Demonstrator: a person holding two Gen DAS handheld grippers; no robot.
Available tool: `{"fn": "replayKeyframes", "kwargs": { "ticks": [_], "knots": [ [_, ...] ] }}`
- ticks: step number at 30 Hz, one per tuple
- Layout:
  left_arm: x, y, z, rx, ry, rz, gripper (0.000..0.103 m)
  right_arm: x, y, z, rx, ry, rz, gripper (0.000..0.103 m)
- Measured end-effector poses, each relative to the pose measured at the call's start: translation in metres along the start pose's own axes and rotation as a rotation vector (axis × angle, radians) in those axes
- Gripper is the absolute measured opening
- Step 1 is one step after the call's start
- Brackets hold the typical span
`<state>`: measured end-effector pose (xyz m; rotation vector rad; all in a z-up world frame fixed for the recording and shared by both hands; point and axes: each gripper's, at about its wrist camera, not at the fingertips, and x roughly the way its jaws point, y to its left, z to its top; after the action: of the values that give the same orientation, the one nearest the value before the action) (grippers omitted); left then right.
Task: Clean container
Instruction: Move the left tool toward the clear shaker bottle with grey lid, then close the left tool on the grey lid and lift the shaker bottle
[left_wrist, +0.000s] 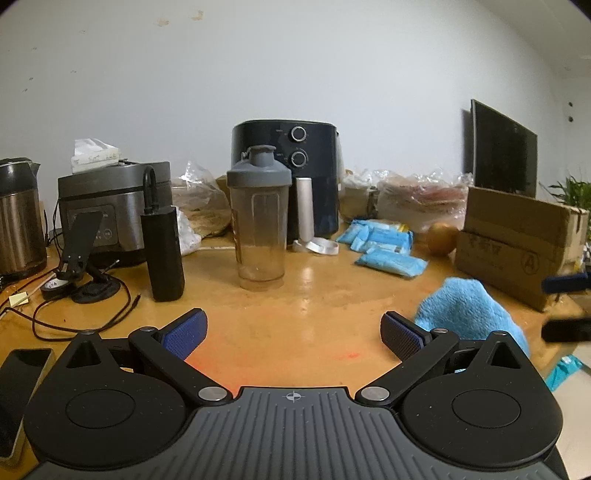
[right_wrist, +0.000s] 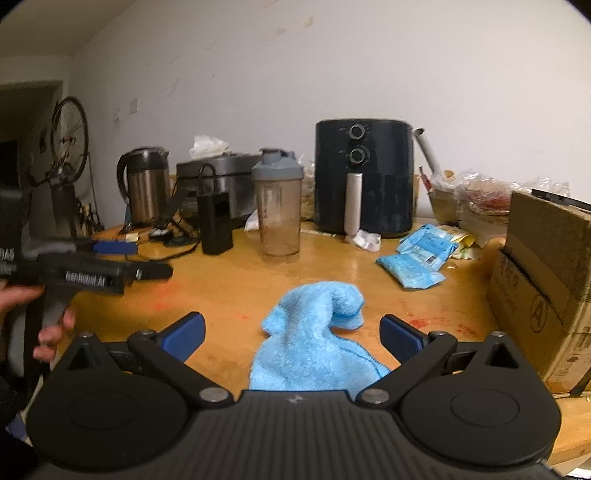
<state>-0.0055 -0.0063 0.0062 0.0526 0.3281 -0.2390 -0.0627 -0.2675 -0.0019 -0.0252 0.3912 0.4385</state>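
A clear shaker bottle (left_wrist: 259, 229) with a grey lid stands upright in the middle of the wooden table (left_wrist: 314, 317), in front of a dark air fryer; its lower inside looks cloudy. In the right wrist view the shaker bottle (right_wrist: 279, 218) stands further back. A crumpled blue cloth (right_wrist: 314, 336) lies on the table just ahead of my right gripper (right_wrist: 291, 336), between its spread fingers. My left gripper (left_wrist: 293, 330) is open and empty, well short of the bottle, with the blue cloth (left_wrist: 469, 314) to its right. The left gripper (right_wrist: 129, 258), held by a hand, also shows at the right wrist view's left edge.
A dark air fryer (left_wrist: 286, 181) stands behind the bottle. A black power bank (left_wrist: 164, 251), rice cooker (left_wrist: 110, 210), kettle (left_wrist: 18, 221) and loose cables crowd the left. Blue packets (left_wrist: 384, 247), plastic bags and a cardboard box (left_wrist: 517, 240) fill the right.
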Motion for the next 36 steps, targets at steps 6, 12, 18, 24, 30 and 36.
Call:
{"fn": "replayKeyframes", "kwargs": {
  "ticks": [6, 12, 18, 24, 30, 36],
  "knots": [
    [0.009, 0.007, 0.013, -0.016, 0.001, 0.039, 0.103, 0.003, 0.005, -0.006, -0.023, 0.015, 0.007, 0.103],
    [0.014, 0.007, 0.03, 0.006, -0.035, 0.095, 0.103, -0.004, 0.001, -0.009, -0.011, -0.018, -0.004, 0.103],
    [0.024, 0.005, 0.041, 0.017, -0.036, 0.109, 0.103, -0.006, -0.002, -0.009, -0.01, -0.02, -0.016, 0.103],
    [0.034, 0.002, 0.047, 0.03, -0.035, 0.114, 0.103, -0.007, -0.003, -0.012, -0.008, -0.021, -0.022, 0.103],
    [0.043, 0.002, 0.051, 0.029, -0.026, 0.108, 0.103, -0.008, -0.006, -0.013, 0.004, -0.024, -0.028, 0.103],
    [0.05, 0.002, 0.058, 0.037, -0.02, 0.1, 0.103, -0.006, -0.006, -0.013, 0.003, -0.023, -0.034, 0.103]
  ]
}}
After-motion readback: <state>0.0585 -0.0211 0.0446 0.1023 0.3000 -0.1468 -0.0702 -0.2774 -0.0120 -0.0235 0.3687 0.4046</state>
